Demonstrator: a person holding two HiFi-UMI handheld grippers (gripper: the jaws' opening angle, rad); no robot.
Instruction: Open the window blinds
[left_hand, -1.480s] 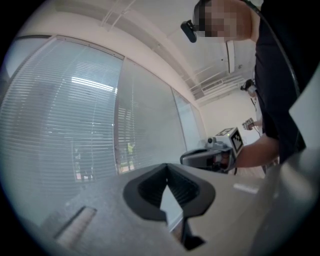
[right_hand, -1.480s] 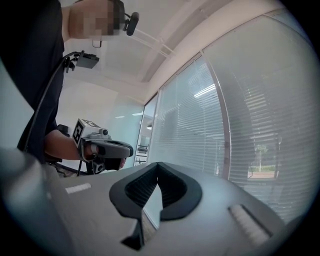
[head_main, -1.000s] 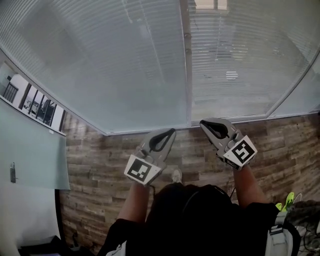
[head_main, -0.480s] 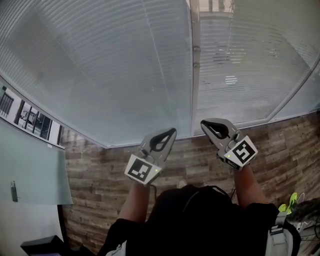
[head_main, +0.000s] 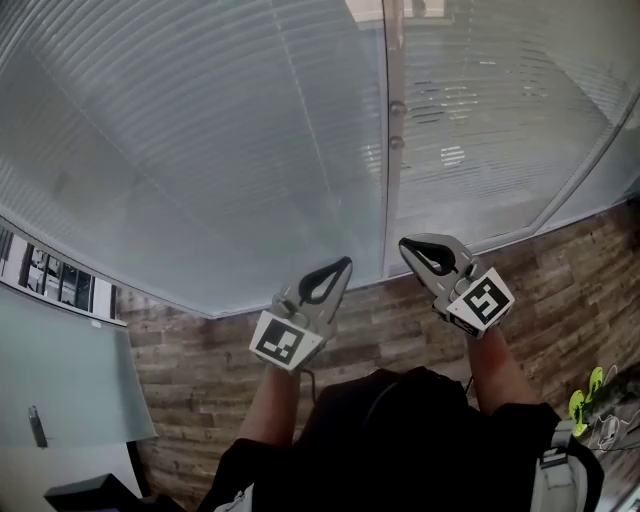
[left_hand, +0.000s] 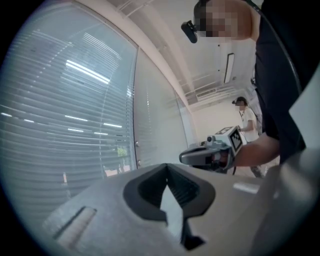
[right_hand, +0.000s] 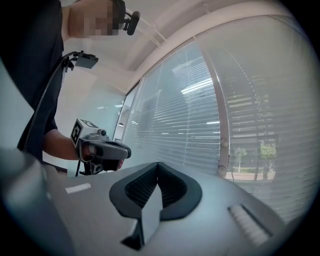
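Closed white slatted blinds (head_main: 200, 150) cover the window ahead, in two panels split by an upright frame post (head_main: 392, 150). The right panel (head_main: 490, 120) lets some outside light through. My left gripper (head_main: 346, 263) is shut and empty, pointing level at the foot of the left panel, short of it. My right gripper (head_main: 403, 245) is shut and empty too, close to the post's base. The left gripper view has its shut jaws (left_hand: 167, 166) before the blinds (left_hand: 65, 100), with the right gripper (left_hand: 200, 156) beside. In the right gripper view the shut jaws (right_hand: 158, 163) face the blinds (right_hand: 175, 115).
Wood-plank floor (head_main: 400, 320) runs under the window. A glass partition (head_main: 60, 380) with a handle (head_main: 37, 425) stands at the left. Small knobs (head_main: 397, 107) sit on the post. Green items (head_main: 585, 400) lie at the right. Another person (left_hand: 242, 107) stands far back.
Both grippers have moved toward the window, side by side; the blinds fill more of the head view and less floor shows before them. Both jaws stayed shut.
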